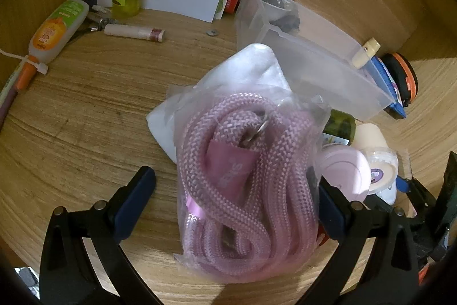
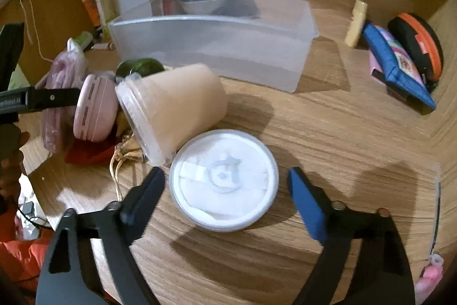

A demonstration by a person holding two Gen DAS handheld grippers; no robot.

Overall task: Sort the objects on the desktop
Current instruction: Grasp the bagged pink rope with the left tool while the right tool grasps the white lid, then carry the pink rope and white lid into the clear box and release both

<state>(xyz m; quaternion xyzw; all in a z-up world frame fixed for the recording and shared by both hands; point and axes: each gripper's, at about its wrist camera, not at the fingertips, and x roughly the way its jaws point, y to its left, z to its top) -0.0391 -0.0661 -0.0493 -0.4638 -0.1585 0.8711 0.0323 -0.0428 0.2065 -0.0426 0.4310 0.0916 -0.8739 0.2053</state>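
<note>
Wood-grain surface [image 2: 328, 133] was cluttered w/ small items round a clear bin [image 2: 211, 39]. Your right gripper [image 2: 227, 179] had its jaws part-open, straddling the flat white round tin [image 2: 224, 180] w/o pressing it; tin lay dead centre, just ahead. Your left gripper [image 1: 237, 182] stood wide, jaws either side of the bagged pink rope [image 1: 245, 176], long axis running away from you, not clamped.

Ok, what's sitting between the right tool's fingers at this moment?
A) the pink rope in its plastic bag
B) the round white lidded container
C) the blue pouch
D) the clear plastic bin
B: in the right wrist view the round white lidded container lies flat on the wooden desk between the open fingers of the right tool, neither pad pressing it.
</note>
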